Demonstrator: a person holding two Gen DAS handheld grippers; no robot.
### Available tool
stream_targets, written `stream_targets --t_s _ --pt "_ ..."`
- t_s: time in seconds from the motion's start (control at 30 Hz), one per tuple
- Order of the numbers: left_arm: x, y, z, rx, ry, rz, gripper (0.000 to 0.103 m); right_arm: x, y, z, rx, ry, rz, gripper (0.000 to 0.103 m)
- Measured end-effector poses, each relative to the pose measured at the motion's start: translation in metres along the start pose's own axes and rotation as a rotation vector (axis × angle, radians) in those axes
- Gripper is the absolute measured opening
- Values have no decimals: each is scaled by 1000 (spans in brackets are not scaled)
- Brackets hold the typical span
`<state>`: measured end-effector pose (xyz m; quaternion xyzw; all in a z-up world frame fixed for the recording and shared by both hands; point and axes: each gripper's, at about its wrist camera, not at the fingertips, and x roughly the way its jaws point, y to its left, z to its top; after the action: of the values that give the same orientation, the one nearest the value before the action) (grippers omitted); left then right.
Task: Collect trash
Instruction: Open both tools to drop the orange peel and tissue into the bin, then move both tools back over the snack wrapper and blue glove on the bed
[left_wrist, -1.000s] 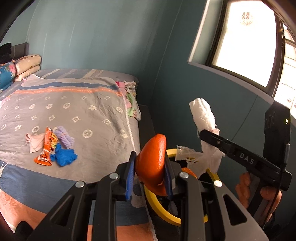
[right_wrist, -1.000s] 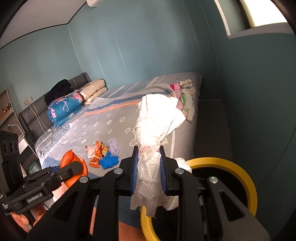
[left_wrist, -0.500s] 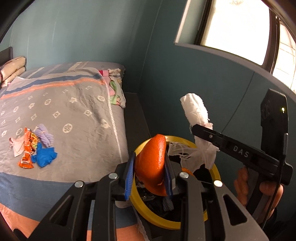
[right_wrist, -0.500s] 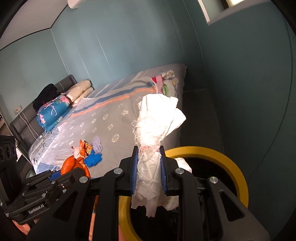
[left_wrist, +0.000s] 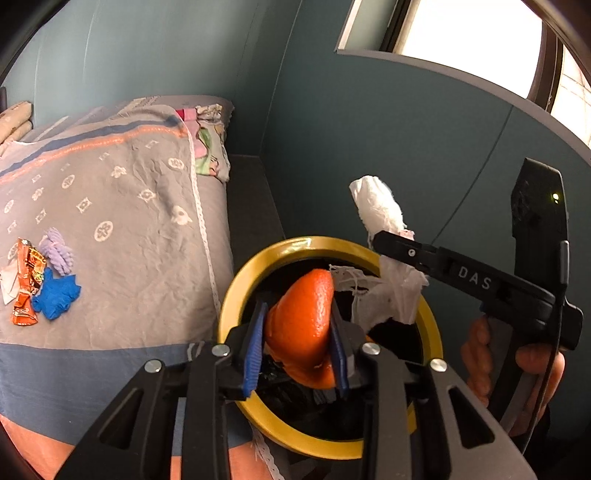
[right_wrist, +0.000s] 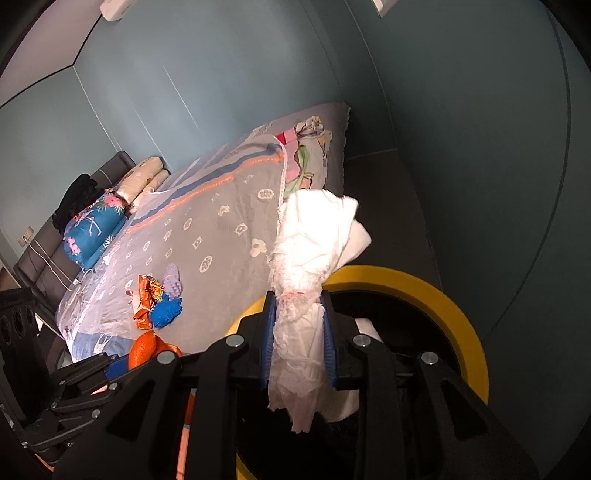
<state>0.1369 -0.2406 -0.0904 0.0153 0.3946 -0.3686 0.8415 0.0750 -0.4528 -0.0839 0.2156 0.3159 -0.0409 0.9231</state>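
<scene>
My left gripper (left_wrist: 297, 345) is shut on an orange peel (left_wrist: 304, 325) and holds it over the yellow-rimmed bin (left_wrist: 258, 266). My right gripper (right_wrist: 297, 343) is shut on a crumpled white tissue (right_wrist: 314, 240) above the same bin (right_wrist: 458, 314). In the left wrist view the right gripper (left_wrist: 391, 243) with the tissue (left_wrist: 380, 206) sits over the bin's far right rim. In the right wrist view the left gripper (right_wrist: 114, 363) with the peel (right_wrist: 144, 349) shows at lower left. More trash lies on the bed: an orange wrapper (left_wrist: 26, 280), a blue glove (left_wrist: 55, 295), a purple item (left_wrist: 57, 249).
The bed with a grey patterned cover (left_wrist: 129, 221) lies left of the bin. A teal wall (left_wrist: 369, 129) and a window (left_wrist: 461, 33) stand behind the bin. Pillows (right_wrist: 96, 225) lie at the bed's head. A dark floor strip (left_wrist: 251, 199) runs between bed and wall.
Both grippers have moved right and down from the bed over the bin's opening, each still holding its piece of trash. The bin is now fully in view.
</scene>
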Motion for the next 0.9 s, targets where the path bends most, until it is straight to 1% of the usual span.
stream_targets --t_s 0.07,0.13,0.17,0.3,0.33,0.43,0.5,0.67,0.73,0.9 --pt "2 0 0 -4 4 -5 36 4 -6 -1 15 2 -5 23" --pt "3 2 -1 -17 4 -14 45 4 -8 -3 24 2 -6 25" --pt "2 3 -1 -22 -2 -16 47 4 -9 -4 31 1 -7 26" --pt "-5 6 0 -36 -31 -12 60 2 -15 -3 57 -13 -11 39" --pt "-7 7 1 -46 -37 -13 63 1 -15 -3 60 -16 -10 41" --pt "-11 15 2 -70 -50 -4 67 0 -17 -2 69 -23 -11 43" --pt "-13 18 3 -80 -55 2 68 0 -18 -1 73 -26 -6 46" --pt "-23 31 3 -94 -78 20 72 1 -15 1 68 -31 18 48" --pt "-27 36 2 -97 -94 37 75 3 -10 2 62 -30 36 51" --pt "-39 51 1 -89 -130 88 79 9 11 5 26 -21 69 52"
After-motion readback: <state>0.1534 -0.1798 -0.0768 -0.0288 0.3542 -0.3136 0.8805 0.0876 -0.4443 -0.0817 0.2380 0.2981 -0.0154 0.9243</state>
